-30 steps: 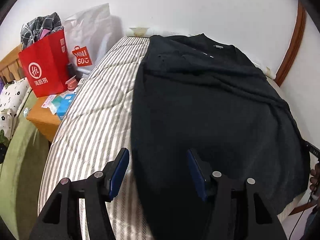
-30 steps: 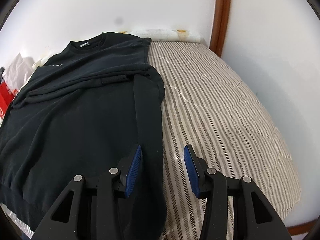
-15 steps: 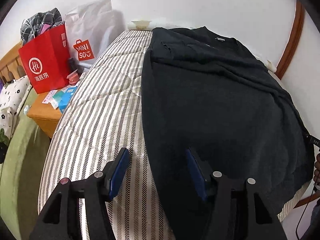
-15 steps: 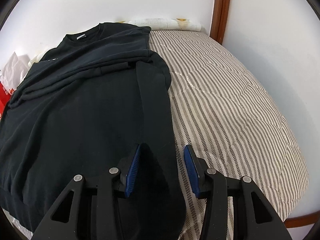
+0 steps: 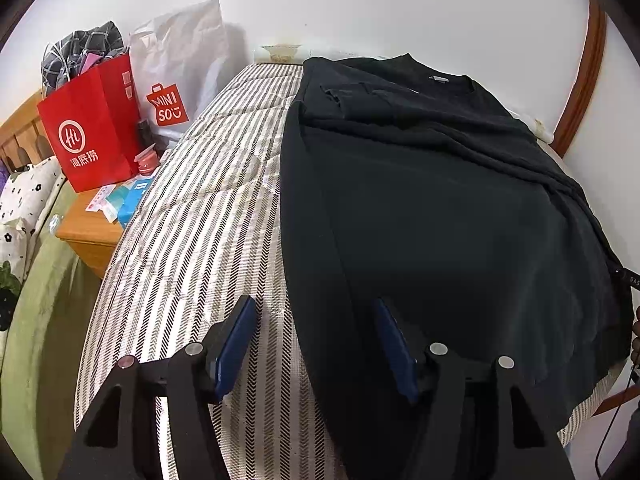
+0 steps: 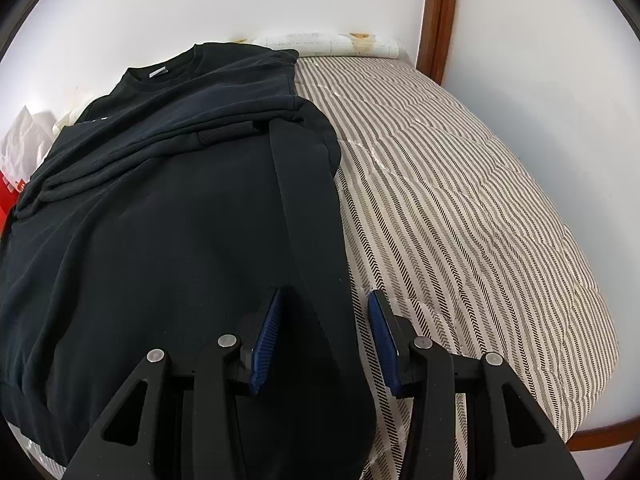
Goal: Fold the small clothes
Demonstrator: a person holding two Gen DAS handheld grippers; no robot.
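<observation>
Both the left gripper [image 5: 312,344] and right gripper [image 6: 324,340] gape over the black sweatshirt [image 5: 440,220]

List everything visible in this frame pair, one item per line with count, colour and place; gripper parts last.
sweatshirt: one, black, flat on the mattress, sleeves folded in
mattress: one, grey and cream striped, under the sweatshirt
red bag: one, on the nightstand
white bag: one, behind the red bag
nightstand: one, wooden, beside the mattress
left claw: one, black with blue pads, open over the sweatshirt's edge
right claw: one, black with blue pads, open over the opposite edge
</observation>
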